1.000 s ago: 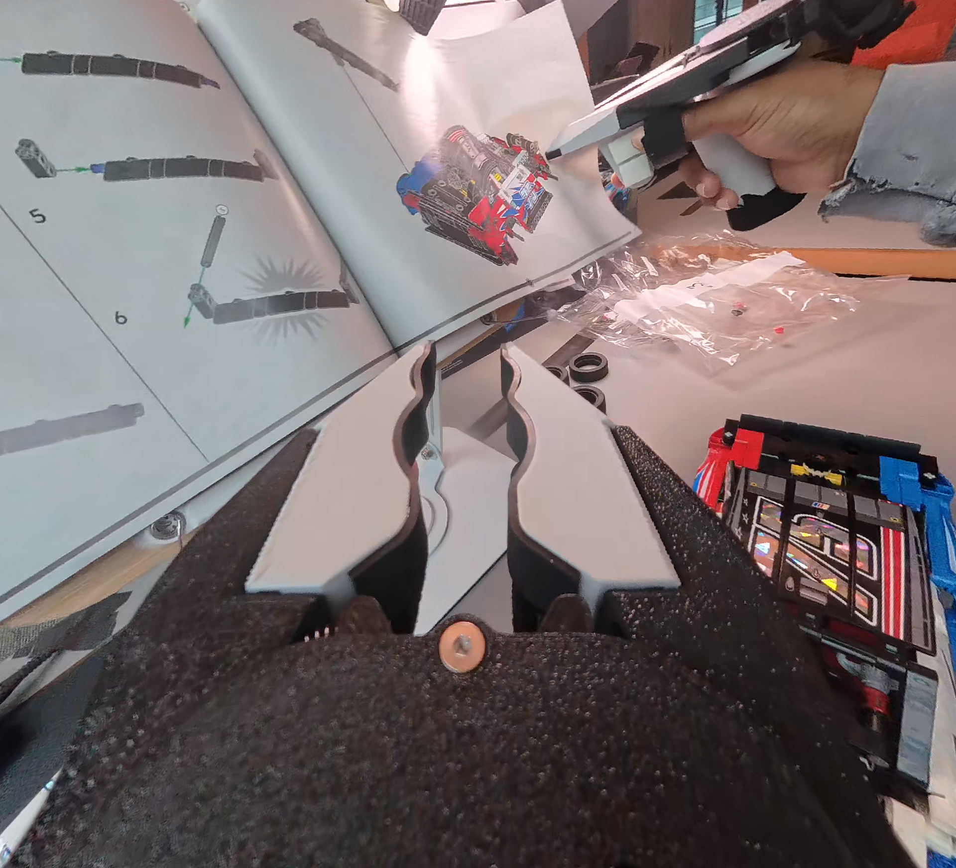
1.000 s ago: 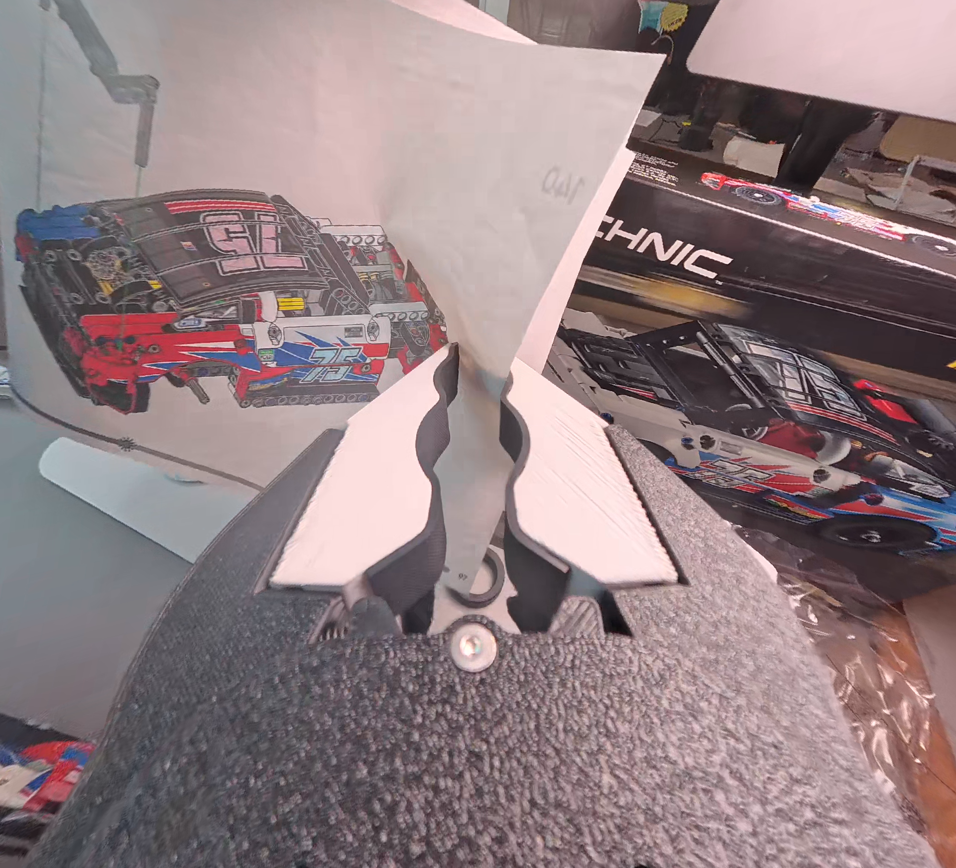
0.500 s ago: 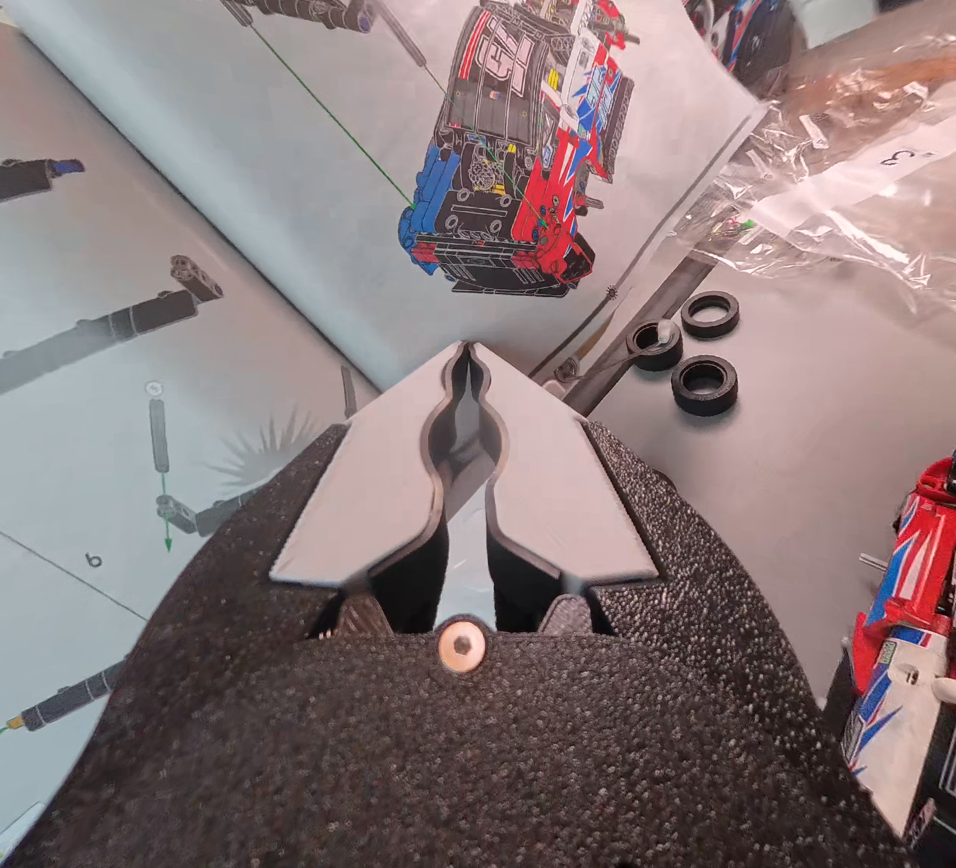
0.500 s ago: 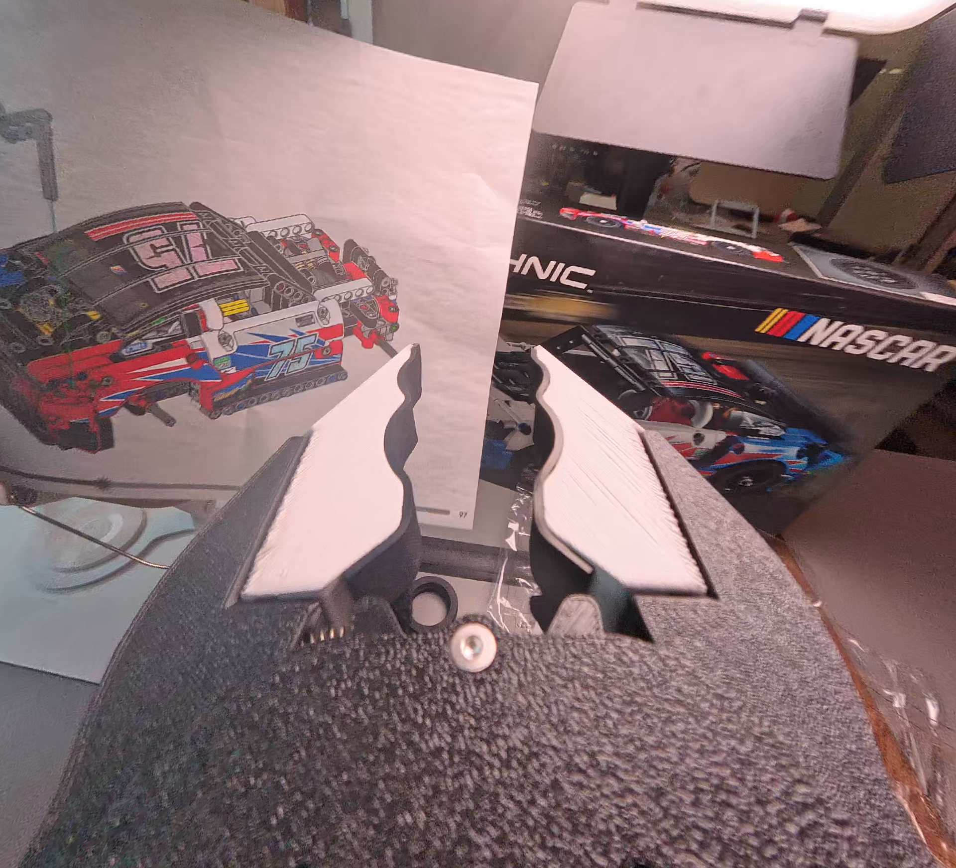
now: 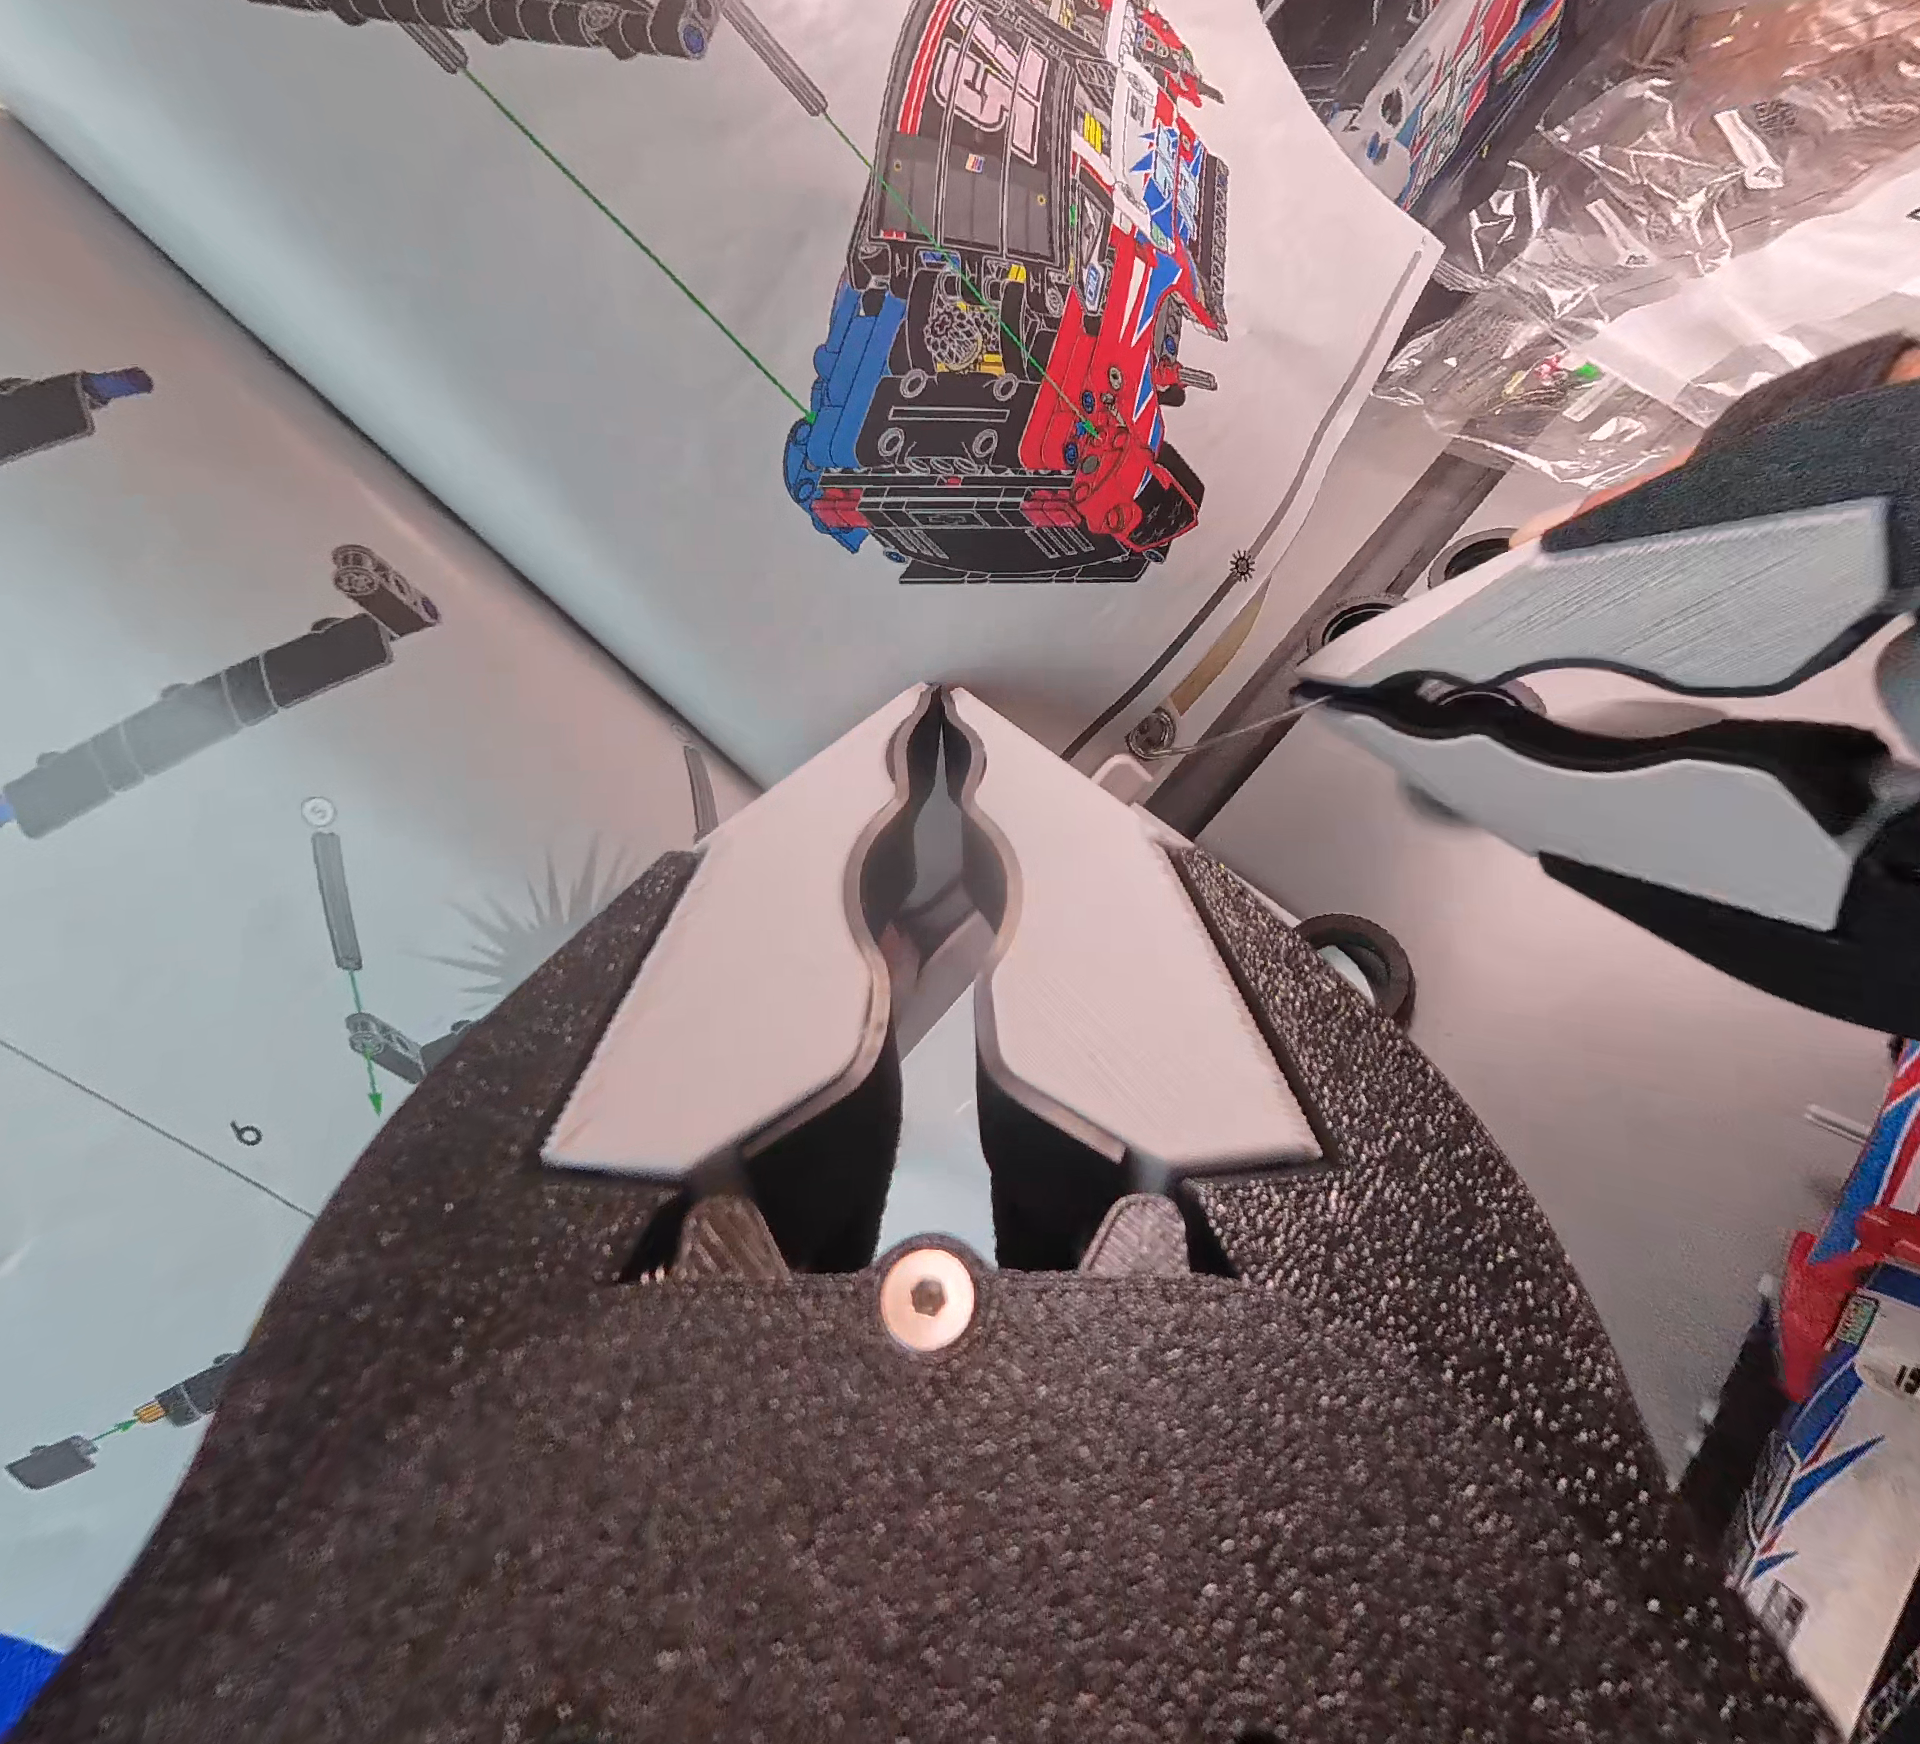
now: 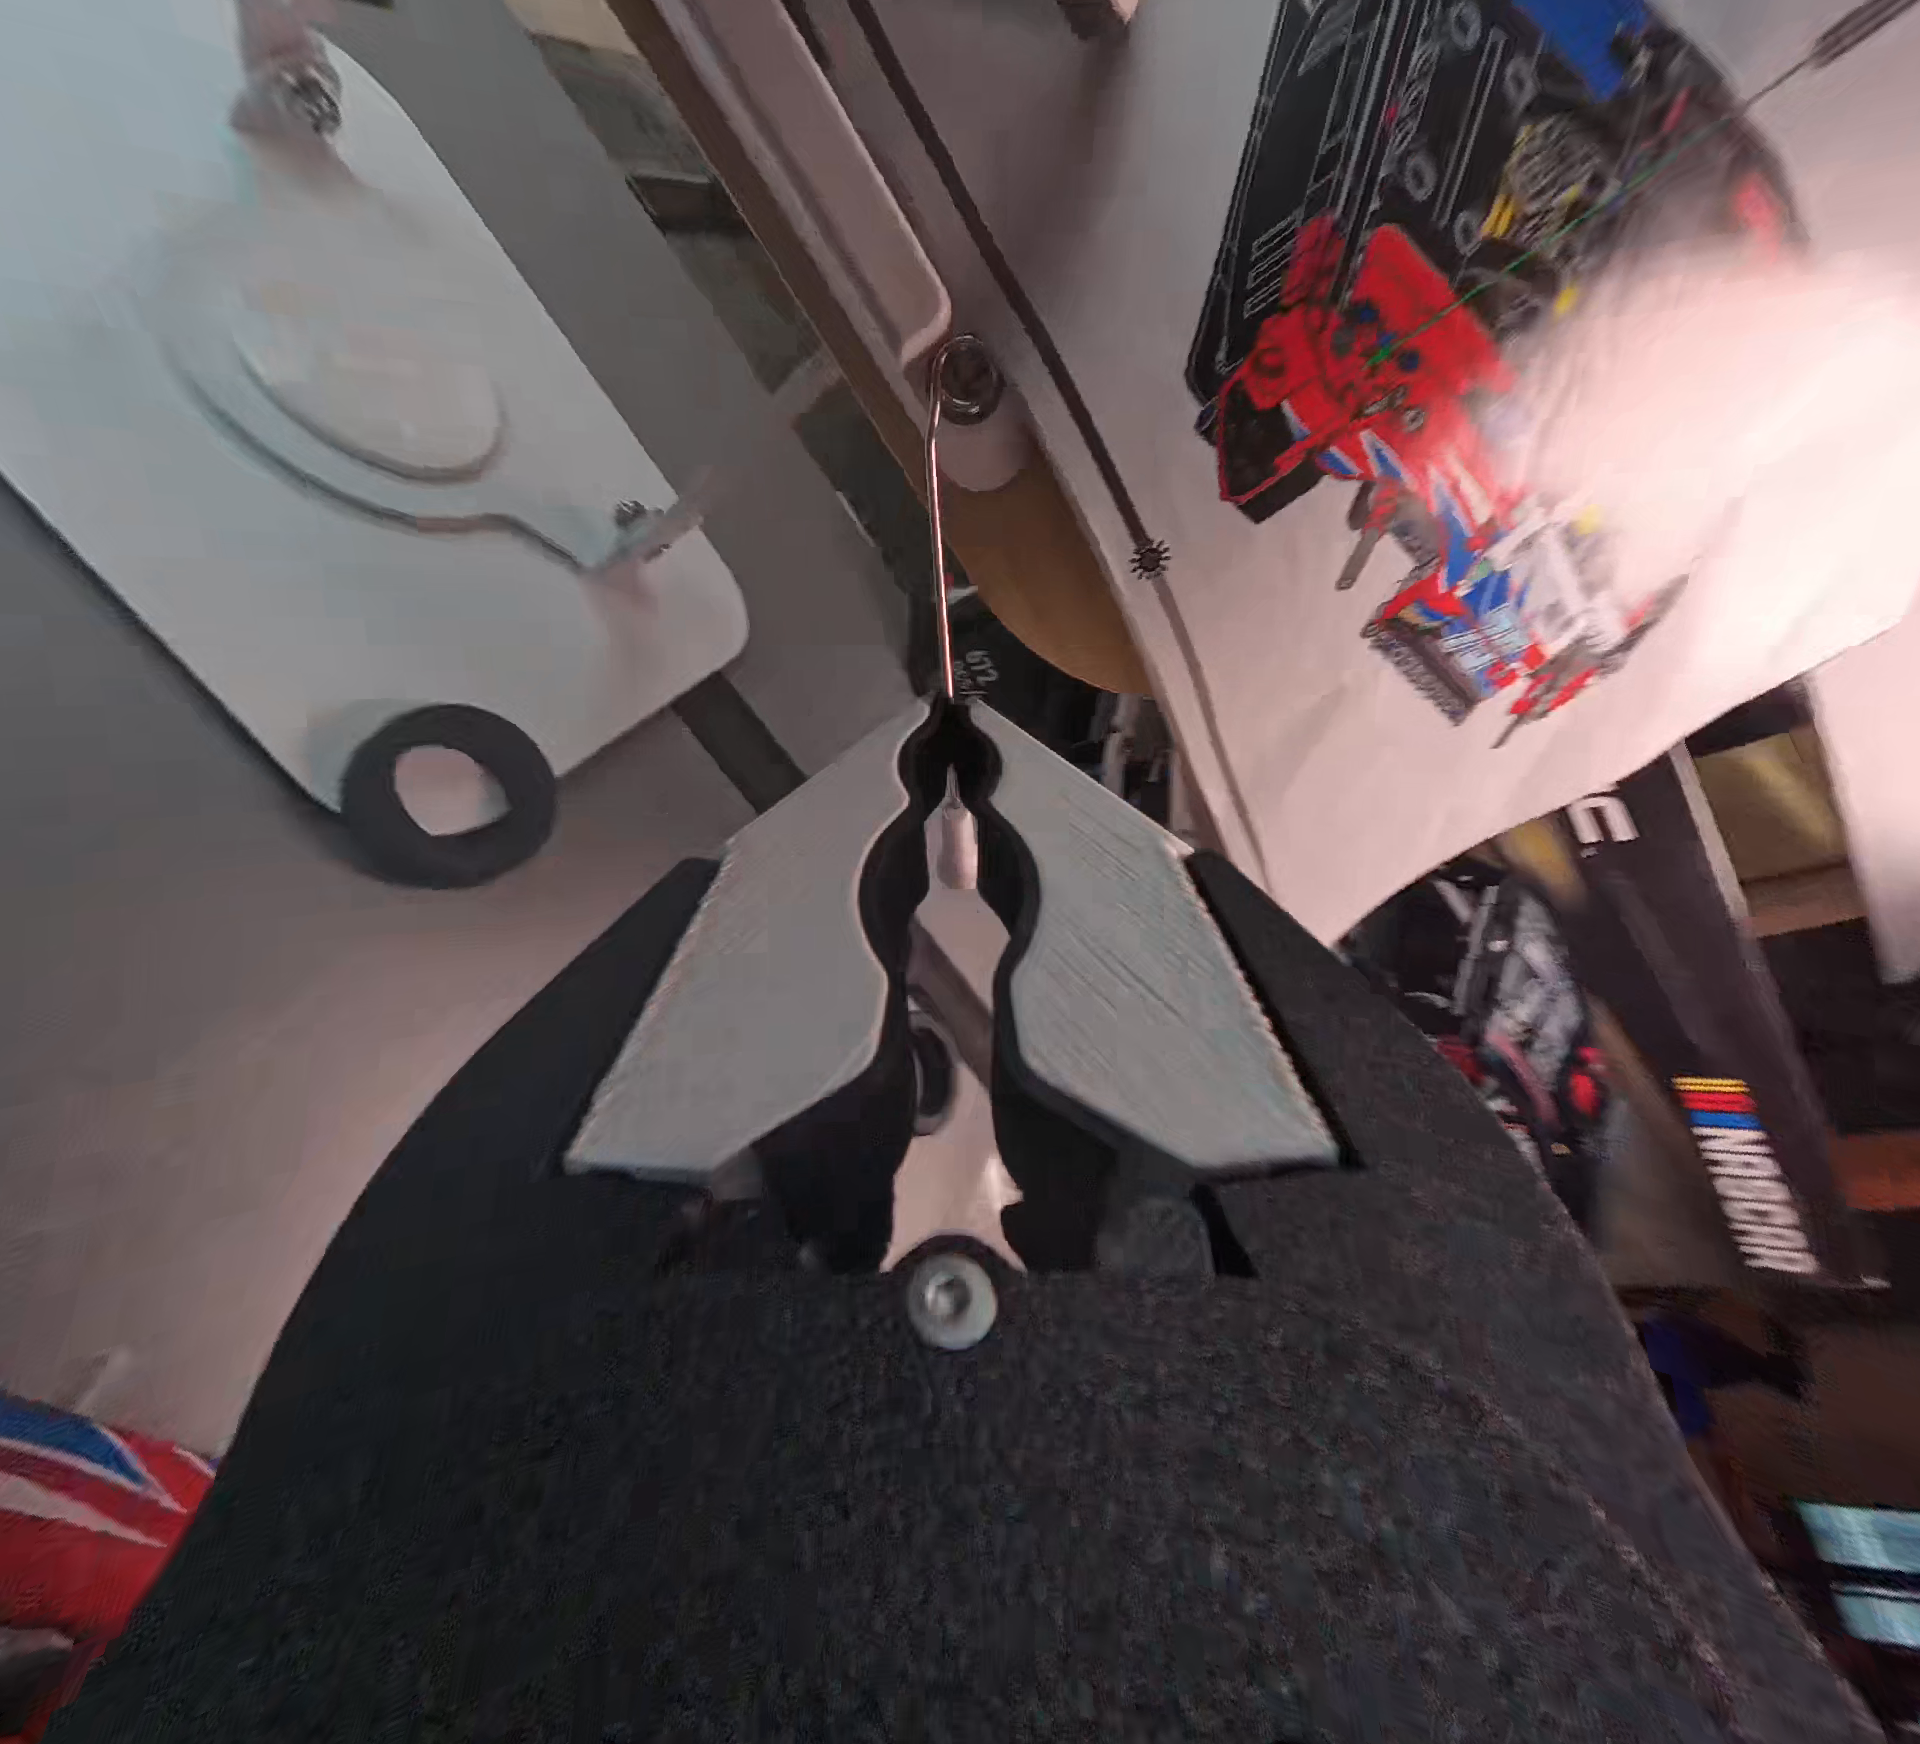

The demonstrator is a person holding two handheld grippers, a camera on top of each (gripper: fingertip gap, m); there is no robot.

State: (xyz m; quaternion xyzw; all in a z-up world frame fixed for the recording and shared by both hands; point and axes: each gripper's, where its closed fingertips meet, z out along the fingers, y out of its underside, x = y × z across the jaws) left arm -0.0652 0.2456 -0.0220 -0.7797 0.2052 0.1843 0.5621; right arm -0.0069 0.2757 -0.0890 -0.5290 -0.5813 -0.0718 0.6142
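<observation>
An open instruction booklet (image 5: 582, 260) leans on a stand; its right page shows a red, blue and black car drawing (image 5: 1018, 292) and also appears in the right wrist view (image 6: 1455, 344). My left gripper (image 5: 940, 695) is shut, its tips against the lower edge of that page, with nothing seen between them. My right gripper (image 6: 948, 707) is shut on the thin metal wire page clip (image 6: 940, 551), which hooks into a pivot (image 6: 966, 375) on the stand's ledge. The right gripper also shows in the left wrist view (image 5: 1304, 707), coming in from the right with the wire (image 5: 1236, 733) at its tips.
Black rubber tyres lie on the grey table (image 6: 447, 795) (image 5: 1361, 956). The white stand base (image 6: 312, 395) is at the left. A built model car (image 5: 1860, 1331) stands at the near right. Clear plastic bags (image 5: 1662, 188) and a dark printed box (image 6: 1714, 1123) lie behind. My right fingertips sit around 10 centimetres from my left ones. My right tips are roughly 15 centimetres from the built model car (image 5: 1860, 1331).
My right gripper let go of the page, swung down and shut on the wire clip. My left gripper closed and moved in to the page's lower edge.
</observation>
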